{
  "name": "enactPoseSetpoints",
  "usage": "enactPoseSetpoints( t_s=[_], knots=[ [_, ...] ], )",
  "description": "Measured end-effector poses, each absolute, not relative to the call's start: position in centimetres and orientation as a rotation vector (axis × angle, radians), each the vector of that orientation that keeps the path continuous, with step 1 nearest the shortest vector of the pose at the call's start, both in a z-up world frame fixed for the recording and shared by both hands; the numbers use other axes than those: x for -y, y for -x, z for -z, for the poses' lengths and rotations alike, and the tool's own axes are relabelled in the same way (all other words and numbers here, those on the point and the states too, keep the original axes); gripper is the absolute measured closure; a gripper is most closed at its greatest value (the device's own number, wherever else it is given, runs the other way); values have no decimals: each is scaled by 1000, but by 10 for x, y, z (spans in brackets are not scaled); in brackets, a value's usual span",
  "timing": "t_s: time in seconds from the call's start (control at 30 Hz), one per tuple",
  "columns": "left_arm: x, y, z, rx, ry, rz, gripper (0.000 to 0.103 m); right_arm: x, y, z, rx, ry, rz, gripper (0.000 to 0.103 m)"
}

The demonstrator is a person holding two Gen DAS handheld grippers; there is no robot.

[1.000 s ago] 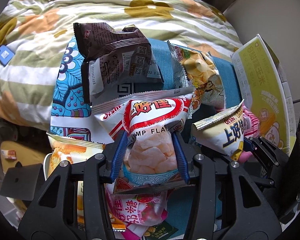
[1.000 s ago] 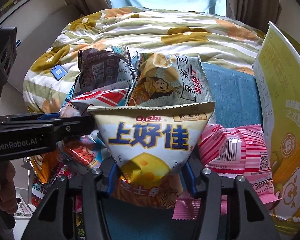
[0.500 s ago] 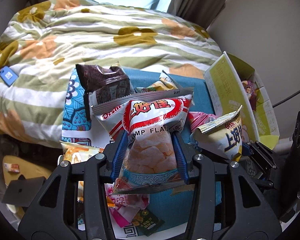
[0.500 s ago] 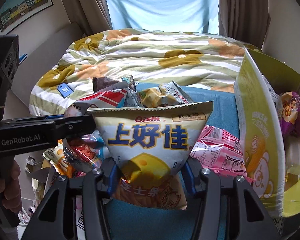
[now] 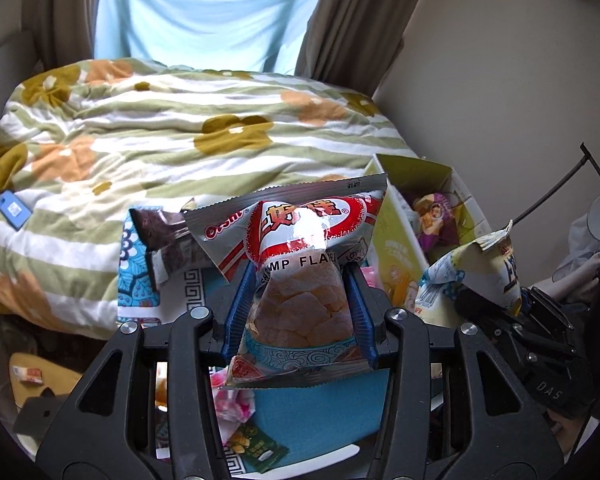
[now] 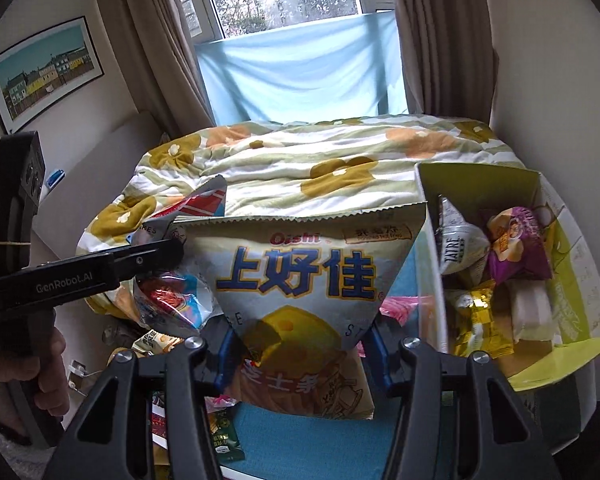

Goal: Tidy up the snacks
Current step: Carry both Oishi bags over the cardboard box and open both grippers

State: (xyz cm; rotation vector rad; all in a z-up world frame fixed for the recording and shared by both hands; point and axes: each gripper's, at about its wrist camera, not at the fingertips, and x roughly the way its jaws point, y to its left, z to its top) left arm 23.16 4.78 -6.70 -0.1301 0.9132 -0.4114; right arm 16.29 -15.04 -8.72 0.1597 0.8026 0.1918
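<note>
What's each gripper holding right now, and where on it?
Left gripper: shrimp flakes bag, pinched across its lower half. Right gripper: cheese sticks bag, also its lower half.

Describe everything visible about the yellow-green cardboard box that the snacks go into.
The yellow-green cardboard box stands open-topped to the right of the blue mat, beside the bed. Its walls look like printed card, with a white rim and a cartoon bear and corn on the outside. Inside lie several packets: a purple snack packet, a white packet, a gold wrapper and a pale packet. In the right wrist view the Oishi cheese snack bag, held up by the right gripper, overlaps its near wall; contact is unclear.
</note>
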Motion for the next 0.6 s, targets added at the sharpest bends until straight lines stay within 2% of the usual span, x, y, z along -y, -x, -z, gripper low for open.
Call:
enactPoseSetpoints(
  t_s=[0.27,0.53,0.57,0.6],
  knots=[
    [62,-235,44,-859,94,490,61,242,-155,44,-707,-166,-85,54],
    [188,-246,78,-932,85,520,60,344,-161,36,-722,-121,-35,54],
    [200,-246,85,-945,85,512,57,354,-162,38,-727,-122,-36,54],
    [210,-244,92,-960,81,503,49,364,-164,40,-735,-125,-40,54]
  ],
)
